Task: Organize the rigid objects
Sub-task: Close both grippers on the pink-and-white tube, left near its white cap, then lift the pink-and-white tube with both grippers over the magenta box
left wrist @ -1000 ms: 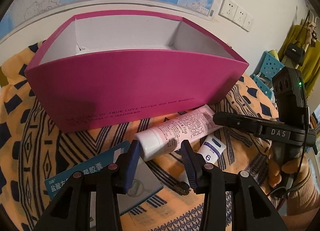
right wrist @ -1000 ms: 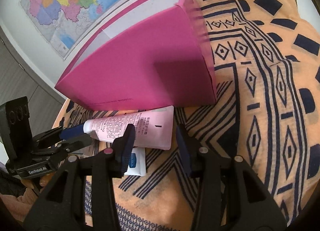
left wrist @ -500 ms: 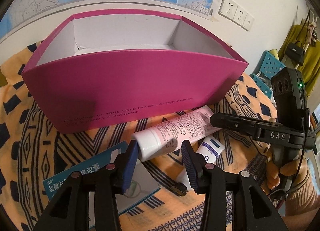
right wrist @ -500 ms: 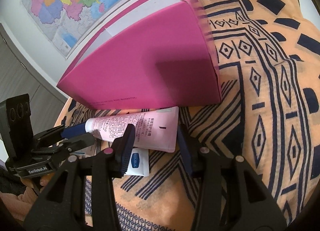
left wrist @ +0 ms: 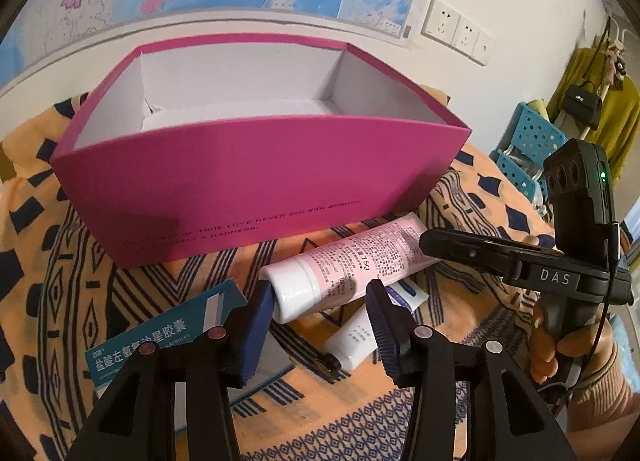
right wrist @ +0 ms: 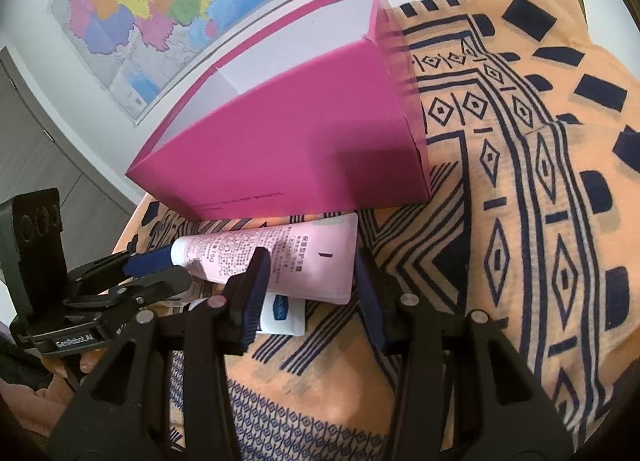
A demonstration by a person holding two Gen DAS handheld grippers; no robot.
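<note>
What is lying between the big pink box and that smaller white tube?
The pink tube lies between the pink box and the white tube, resting partly over it; the left wrist view shows this best.

one pink box (left wrist: 256, 181), two tubes (left wrist: 344, 273) (left wrist: 368, 333), one teal carton (left wrist: 160, 337)

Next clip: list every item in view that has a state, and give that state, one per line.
magenta box: upright, open-topped, nothing visible inside.
pink tube: lying in front of the box, cap on.
white tube: lying partly under the pink tube.
teal medicine carton: lying flat, closed.
left gripper: open, at the pink tube's cap end.
right gripper: open, at the tube's crimped end.
</note>
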